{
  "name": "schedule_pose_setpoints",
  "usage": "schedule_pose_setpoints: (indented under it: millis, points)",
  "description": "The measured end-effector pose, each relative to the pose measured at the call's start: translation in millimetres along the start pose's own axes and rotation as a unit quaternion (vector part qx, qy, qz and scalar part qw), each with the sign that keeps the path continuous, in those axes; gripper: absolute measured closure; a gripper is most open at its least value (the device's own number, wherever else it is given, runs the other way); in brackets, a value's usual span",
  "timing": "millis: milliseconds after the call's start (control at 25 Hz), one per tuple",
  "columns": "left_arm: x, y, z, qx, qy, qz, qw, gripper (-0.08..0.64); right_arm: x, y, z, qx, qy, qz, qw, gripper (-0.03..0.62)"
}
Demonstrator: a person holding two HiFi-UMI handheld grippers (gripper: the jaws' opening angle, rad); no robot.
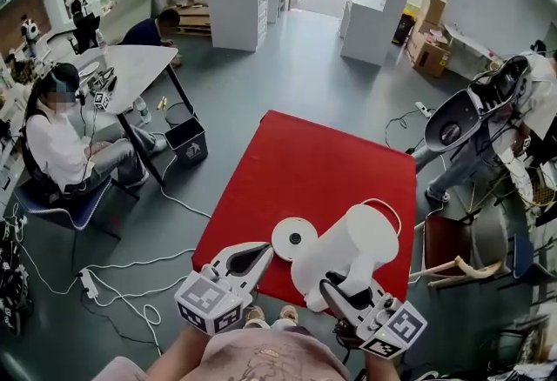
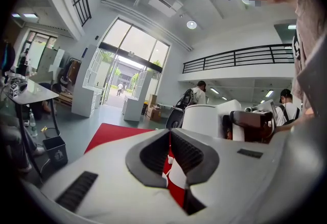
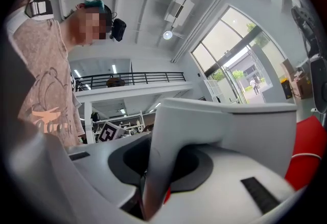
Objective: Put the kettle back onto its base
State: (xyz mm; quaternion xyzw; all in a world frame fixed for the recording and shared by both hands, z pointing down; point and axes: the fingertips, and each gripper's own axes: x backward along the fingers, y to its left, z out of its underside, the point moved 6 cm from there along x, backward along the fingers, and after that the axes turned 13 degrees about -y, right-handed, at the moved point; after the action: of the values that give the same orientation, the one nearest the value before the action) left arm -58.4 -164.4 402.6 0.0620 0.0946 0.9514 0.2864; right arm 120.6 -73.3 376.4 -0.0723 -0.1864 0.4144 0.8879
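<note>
A white kettle [image 1: 357, 240] is near the front edge of the red table [image 1: 305, 162], with my right gripper [image 1: 335, 292] shut on its handle [image 3: 163, 166]. The handle runs up between the dark pads in the right gripper view. The round white base [image 1: 294, 239] lies on the table just left of the kettle, and the kettle's lower edge overlaps it in the head view. I cannot tell whether the kettle rests on anything. My left gripper [image 1: 264, 251] is right beside the base at its left, its tips together and holding nothing. The kettle [image 2: 204, 118] shows past its jaws.
A thin white cord [image 1: 387, 207] loops on the table behind the kettle. The table's front edge is right at my grippers. A black bin [image 1: 187, 140] and a white table [image 1: 130, 66] with a seated person stand at the left, and a chair [image 1: 452, 123] at the right.
</note>
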Motion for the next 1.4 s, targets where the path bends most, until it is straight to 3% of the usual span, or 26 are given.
schedule_pose_setpoints:
  millis: [1000, 1400]
  points:
    - [-13, 20, 14, 0.003, 0.011, -0.045, 0.9989, 0.571, -90, -82, 37, 0.0, 0.017, -0.06, 0.998, 0.486]
    - [-18, 31, 11, -0.001, 0.014, -0.058, 0.9982, 0.571, -101, -93, 59, -0.006, 0.041, -0.07, 0.997, 0.486]
